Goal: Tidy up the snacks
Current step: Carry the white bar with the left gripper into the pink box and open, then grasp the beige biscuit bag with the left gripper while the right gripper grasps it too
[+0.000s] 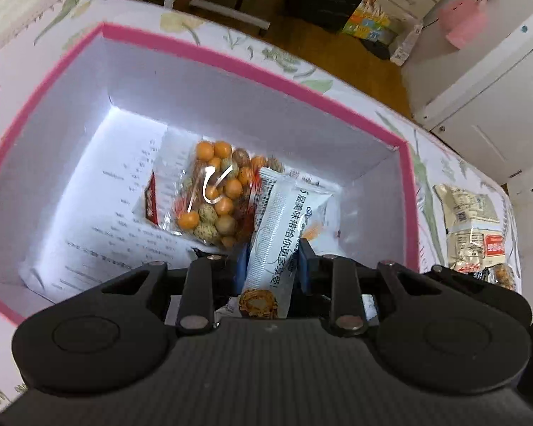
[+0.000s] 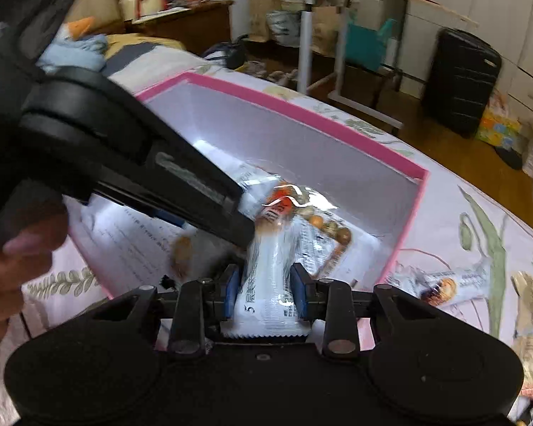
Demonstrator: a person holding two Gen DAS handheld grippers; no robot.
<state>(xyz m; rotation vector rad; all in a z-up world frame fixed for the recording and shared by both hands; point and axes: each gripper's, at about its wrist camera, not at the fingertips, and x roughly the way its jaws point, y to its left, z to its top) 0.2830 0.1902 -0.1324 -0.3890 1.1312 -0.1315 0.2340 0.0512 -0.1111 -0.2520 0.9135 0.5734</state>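
Left tongs (image 1: 270,248) pinched a white plastic-wrapped snack bar (image 1: 277,227) over the pink-rimmed white cardboard box (image 1: 231,62) at frame centre; right tongs (image 2: 265,293) pinched another white snack bar (image 2: 266,284).

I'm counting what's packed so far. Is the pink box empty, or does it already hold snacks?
Not empty. A clear bag of nuts lies on the printed paper lining the box.

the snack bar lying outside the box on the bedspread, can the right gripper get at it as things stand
Probably not yet. The snack bar on the bedspread lies in the open with nothing over it, but the right gripper already has its jaws shut on a white snack bar over the pink box.
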